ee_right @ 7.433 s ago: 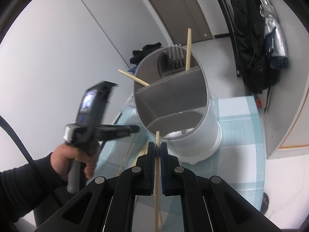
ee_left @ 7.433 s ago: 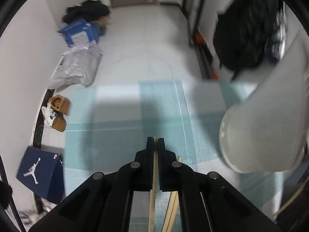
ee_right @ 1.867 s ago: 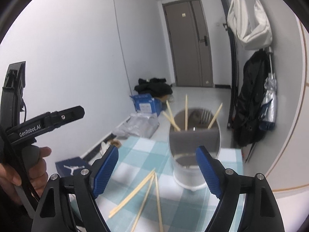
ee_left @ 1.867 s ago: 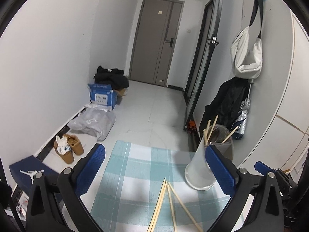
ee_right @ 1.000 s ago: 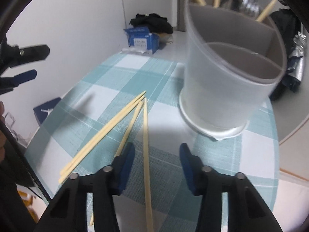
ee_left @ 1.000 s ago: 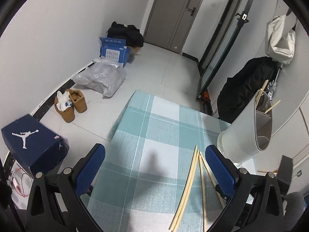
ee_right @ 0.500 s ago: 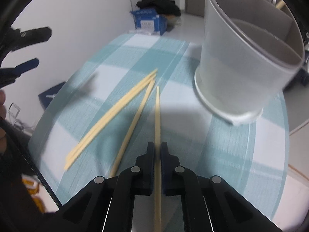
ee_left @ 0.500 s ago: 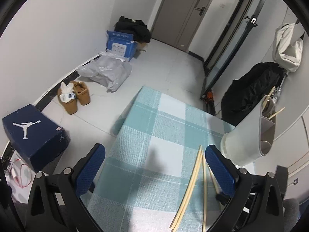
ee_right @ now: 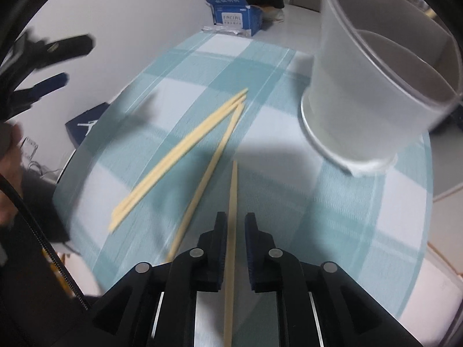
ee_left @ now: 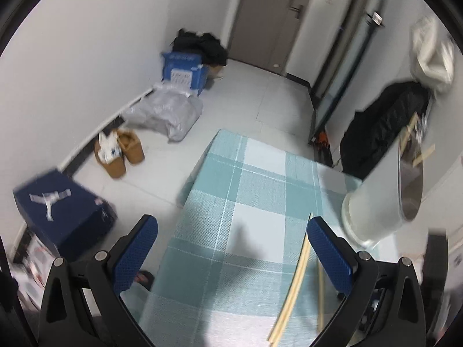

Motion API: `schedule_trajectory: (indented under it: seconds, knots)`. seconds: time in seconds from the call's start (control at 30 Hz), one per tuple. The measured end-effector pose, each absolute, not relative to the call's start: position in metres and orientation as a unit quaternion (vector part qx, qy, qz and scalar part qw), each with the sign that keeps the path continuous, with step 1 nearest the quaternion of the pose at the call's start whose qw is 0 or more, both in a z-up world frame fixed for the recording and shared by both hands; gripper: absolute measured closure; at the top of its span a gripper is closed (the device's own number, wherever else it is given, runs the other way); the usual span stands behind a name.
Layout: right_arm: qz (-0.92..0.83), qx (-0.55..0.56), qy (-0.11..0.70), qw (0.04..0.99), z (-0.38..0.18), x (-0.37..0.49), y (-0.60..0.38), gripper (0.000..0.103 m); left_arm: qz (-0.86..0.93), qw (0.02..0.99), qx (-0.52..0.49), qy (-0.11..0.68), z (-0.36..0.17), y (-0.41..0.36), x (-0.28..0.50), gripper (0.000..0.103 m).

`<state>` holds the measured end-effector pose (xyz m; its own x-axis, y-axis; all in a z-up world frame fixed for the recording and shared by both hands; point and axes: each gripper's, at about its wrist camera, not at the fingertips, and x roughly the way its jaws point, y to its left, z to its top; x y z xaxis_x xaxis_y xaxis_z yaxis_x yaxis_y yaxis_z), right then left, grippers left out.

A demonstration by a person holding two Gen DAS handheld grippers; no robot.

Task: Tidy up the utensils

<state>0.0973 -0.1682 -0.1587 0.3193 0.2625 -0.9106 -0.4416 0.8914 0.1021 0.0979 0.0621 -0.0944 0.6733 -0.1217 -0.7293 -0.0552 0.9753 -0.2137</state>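
Right wrist view: shows the right claw with jaws just eased slightly apart, one chopstick lying between the pads but not pinched, tip aimed toward the divided holder. Leaves three more chopsticks loose on the checked table, just beside the holder's base. Counts as partly done, judging by the stored sticks poking from the holder's far section in the left wrist view. Finds the left claw spread wide and empty above the table.
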Motion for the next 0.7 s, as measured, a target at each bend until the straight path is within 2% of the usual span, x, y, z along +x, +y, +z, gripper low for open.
schedule_trajectory:
  seconds: [0.13, 0.23, 0.3, 0.7]
  knots:
    - [0.224, -0.085, 0.531, 0.813, -0.161, 0.113, -0.159, 0.089, -0.047, 0.896, -0.084, 0.432, -0.106, 0.051, 0.101, 0.001]
    - [0.231, -0.093, 0.521, 0.816, -0.160, 0.115, -0.156, 0.098, -0.065, 0.879, -0.074, 0.466, -0.121, 0.042, 0.110, 0.001]
    - [0.237, -0.085, 0.520, 0.816, -0.159, 0.116, -0.159, 0.099, -0.076, 0.865, -0.062, 0.491, -0.129, 0.031, 0.119, 0.001]
    - [0.251, 0.082, 0.434, 0.861, -0.095, 0.098, -0.230, 0.099, -0.075, 0.832, -0.005, 0.550, -0.146, 0.004, 0.142, 0.001]
